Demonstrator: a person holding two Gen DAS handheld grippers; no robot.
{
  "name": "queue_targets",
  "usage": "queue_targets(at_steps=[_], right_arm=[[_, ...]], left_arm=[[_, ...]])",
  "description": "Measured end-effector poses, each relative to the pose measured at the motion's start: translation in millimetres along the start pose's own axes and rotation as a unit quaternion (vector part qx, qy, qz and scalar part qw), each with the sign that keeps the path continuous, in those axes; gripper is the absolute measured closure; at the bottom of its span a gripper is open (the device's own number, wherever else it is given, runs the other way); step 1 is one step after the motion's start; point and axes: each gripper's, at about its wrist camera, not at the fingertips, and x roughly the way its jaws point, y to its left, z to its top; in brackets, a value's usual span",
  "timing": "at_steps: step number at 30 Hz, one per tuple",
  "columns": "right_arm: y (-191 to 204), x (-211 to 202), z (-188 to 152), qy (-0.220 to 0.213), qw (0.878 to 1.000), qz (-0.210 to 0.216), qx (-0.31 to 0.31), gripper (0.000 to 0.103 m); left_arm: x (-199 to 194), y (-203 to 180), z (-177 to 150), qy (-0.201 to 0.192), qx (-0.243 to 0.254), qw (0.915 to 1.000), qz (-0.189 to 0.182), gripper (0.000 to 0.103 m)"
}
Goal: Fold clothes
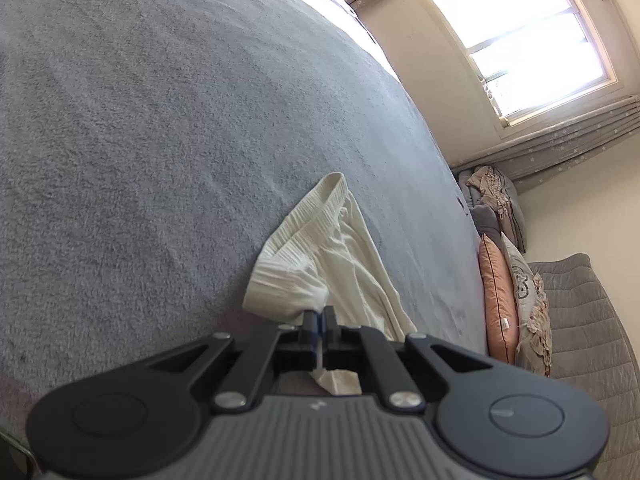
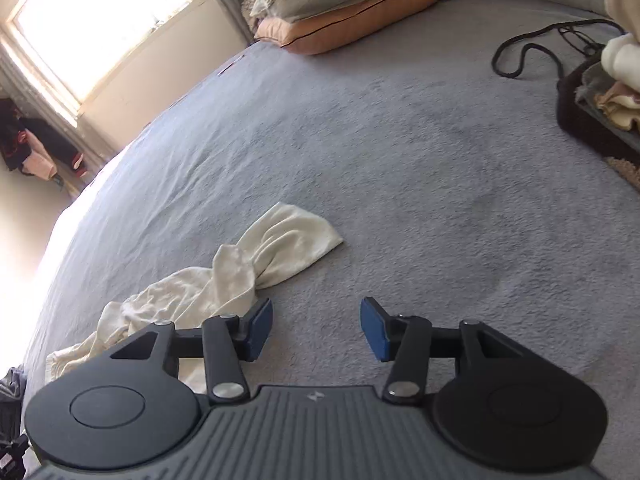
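A: On the grey bed [image 2: 400, 160], one cream garment [image 2: 224, 280], crumpled and twisted at its middle, lying toward the near-left part of the cover. What does the left wrist view give you?

B: The left gripper [image 1: 319, 316] has its fingers clenched on a bunched edge of that garment [image 1: 320, 256]. Cloth shows between the closed fingers and again below them. The ribbed waistband end lies flat on the bed [image 1: 160, 140] beyond.

A: The right wrist view shows none of that grip. It shows the right gripper [image 2: 316, 330] with its blue-padded fingers [image 2: 374, 330] spread wide, nothing between them, just above bare cover. The garment lies just left of the left-hand pad; touching or not, I cannot tell.

B: Noted. Surroundings?

A: Right view only: a black cord [image 2: 532, 48] looped on the bed and a dark basket of folded cloth [image 2: 592, 112] at the far right. Both views show an orange pillow [image 2: 360, 16] stacked under others, and a bright window [image 1: 528, 32].
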Motion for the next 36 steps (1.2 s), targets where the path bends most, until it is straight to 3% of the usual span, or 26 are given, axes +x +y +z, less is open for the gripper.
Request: queue_targets(at_steps=[2, 5, 8, 10, 11, 13, 15, 17, 20, 22, 25, 27, 29, 31, 32, 34, 35, 36], right_arm=[[17, 11, -7, 0.014, 0.999, 0.026, -0.025, 0.051], [21, 29, -19, -0.005, 1.0, 0.03, -0.005, 0.05], [25, 35, -29, -0.032, 0.997, 0.063, 0.017, 0.052], [33, 38, -29, -0.027, 0.996, 0.083, 0.011, 0.074], [40, 37, -29, -0.024, 0.997, 0.073, -0.007, 0.1], [54, 26, -26, -0.044, 0.997, 0.035, -0.047, 0.099], [61, 2, -16, -0.089, 0.994, 0.035, -0.05, 0.099], [67, -34, -4, -0.134, 0.989, 0.042, -0.045, 0.099], [77, -97, 1, -0.193, 0.978, 0.011, -0.076, 0.099], [73, -122, 4, -0.2, 0.975, -0.021, -0.091, 0.099], [41, -114, 13, -0.147, 0.984, -0.059, -0.077, 0.099], [14, -77, 12, -0.08, 0.99, -0.096, -0.072, 0.094], [-11, -30, 3, -0.017, 0.985, -0.153, -0.076, 0.093], [-22, -10, -1, 0.003, 0.985, -0.155, -0.075, 0.093], [-25, -13, 0, -0.004, 0.989, -0.134, -0.061, 0.092], [-23, -32, 1, -0.039, 0.993, -0.104, -0.038, 0.071], [-19, -44, -1, -0.055, 0.993, -0.104, -0.034, 0.051], [-23, -49, 0, -0.064, 0.991, -0.111, -0.034, 0.045]], left_arm=[[0, 0, -1, 0.001, 0.0, 1.0, 0.0, 0.101], [1, 0, -1, 0.0, -0.002, 1.0, 0.0, 0.101], [2, -1, -2, -0.001, -0.004, 1.0, -0.003, 0.101], [4, -2, -3, 0.002, -0.004, 1.0, -0.005, 0.101], [4, -3, -3, 0.003, -0.004, 1.0, -0.007, 0.101], [4, -3, -3, 0.003, -0.003, 0.9999, -0.011, 0.101], [-1, -5, -2, 0.002, -0.005, 0.9997, -0.022, 0.101], [-6, -7, -1, 0.0, -0.008, 0.9994, -0.032, 0.101], [-13, -9, 0, -0.002, -0.012, 0.9987, -0.049, 0.102], [-18, -11, 1, -0.002, -0.014, 0.9982, -0.058, 0.101], [-19, -9, -3, 0.005, -0.011, 0.9984, -0.055, 0.101], [-17, -7, -6, 0.008, -0.008, 0.9989, -0.045, 0.101], [-15, -5, -9, 0.012, -0.006, 0.9993, -0.035, 0.101], [-13, -4, -13, 0.016, -0.003, 0.9995, -0.026, 0.101], [-13, -3, -14, 0.017, -0.001, 0.9996, -0.023, 0.101], [-14, -4, -13, 0.017, 0.0, 0.9995, -0.026, 0.101], [-15, -5, -12, 0.017, 0.0, 0.9994, -0.028, 0.101], [-15, -6, -12, 0.017, -0.001, 0.9994, -0.03, 0.101]])
